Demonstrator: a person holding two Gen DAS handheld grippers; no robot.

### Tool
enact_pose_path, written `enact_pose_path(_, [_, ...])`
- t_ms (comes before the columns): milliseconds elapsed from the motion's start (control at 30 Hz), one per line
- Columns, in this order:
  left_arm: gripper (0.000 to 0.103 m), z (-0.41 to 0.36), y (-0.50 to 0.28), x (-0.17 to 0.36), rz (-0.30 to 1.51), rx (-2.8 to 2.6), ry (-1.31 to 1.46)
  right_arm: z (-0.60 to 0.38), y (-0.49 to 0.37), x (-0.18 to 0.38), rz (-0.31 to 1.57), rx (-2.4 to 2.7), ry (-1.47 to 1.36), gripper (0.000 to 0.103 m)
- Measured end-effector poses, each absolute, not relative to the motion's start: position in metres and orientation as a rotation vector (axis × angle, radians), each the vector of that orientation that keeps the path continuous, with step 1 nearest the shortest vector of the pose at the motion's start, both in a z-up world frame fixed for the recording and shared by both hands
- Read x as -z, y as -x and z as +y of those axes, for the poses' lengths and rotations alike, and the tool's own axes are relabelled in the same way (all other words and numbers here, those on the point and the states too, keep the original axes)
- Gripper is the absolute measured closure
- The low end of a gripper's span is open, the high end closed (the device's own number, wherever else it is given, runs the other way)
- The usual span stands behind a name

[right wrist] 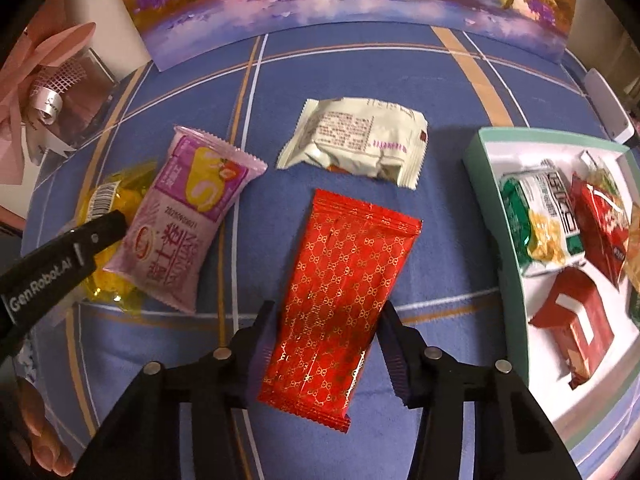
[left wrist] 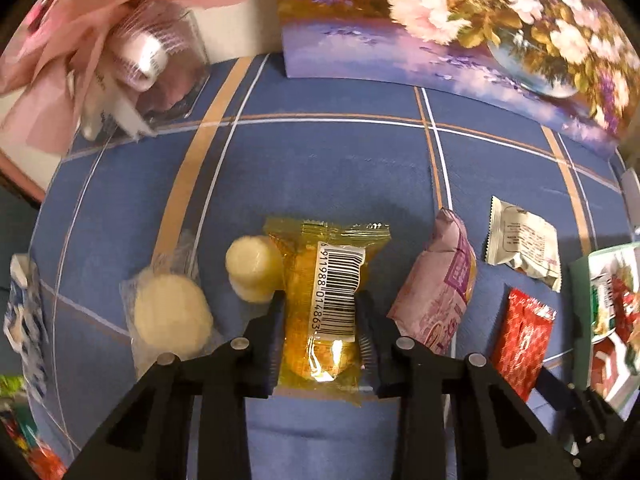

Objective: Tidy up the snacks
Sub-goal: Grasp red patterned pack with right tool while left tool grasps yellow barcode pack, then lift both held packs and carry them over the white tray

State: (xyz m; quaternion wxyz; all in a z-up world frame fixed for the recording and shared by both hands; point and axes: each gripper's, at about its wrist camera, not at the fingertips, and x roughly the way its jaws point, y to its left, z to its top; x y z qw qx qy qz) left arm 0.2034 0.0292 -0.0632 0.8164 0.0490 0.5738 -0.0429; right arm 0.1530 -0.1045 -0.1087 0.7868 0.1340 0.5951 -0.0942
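Observation:
A clear yellow snack packet (left wrist: 320, 280) with a barcode sits between the fingers of my left gripper (left wrist: 320, 304), which is shut on its sides. In the right wrist view one left finger (right wrist: 100, 232) shows against that yellow packet (right wrist: 104, 276). My right gripper (right wrist: 328, 312) is shut on a red packet with a gold pattern (right wrist: 340, 288), pads against both long edges. A pink packet (right wrist: 188, 220) and a white packet (right wrist: 352, 140) lie on the blue checked cloth (right wrist: 420, 80). At the right stands a teal-rimmed white box (right wrist: 492, 208) holding several snacks.
Two round pale cakes in clear wrap (left wrist: 172, 316) (left wrist: 252, 272) lie left of the yellow packet. A flower painting (left wrist: 440, 40) leans at the back. A clear gift box with a pink bow (left wrist: 80, 40) stands back left. A blue-patterned packet (left wrist: 24, 308) lies far left.

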Motion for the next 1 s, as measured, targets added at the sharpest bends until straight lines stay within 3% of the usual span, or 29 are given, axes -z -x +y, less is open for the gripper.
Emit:
enact_pose_path(500, [0.069,0.02,-0.158,-0.003,1.147,0.163,0.066,-0.126,-0.115,0.048,1.174,0.14,-0.39,0.051])
enact_pose_path(1000, [0.069,-0.075,-0.112,-0.06,1.065,0.365,0.087,-0.225,-0.053,-0.006,1.044,0.276,-0.406,0.051])
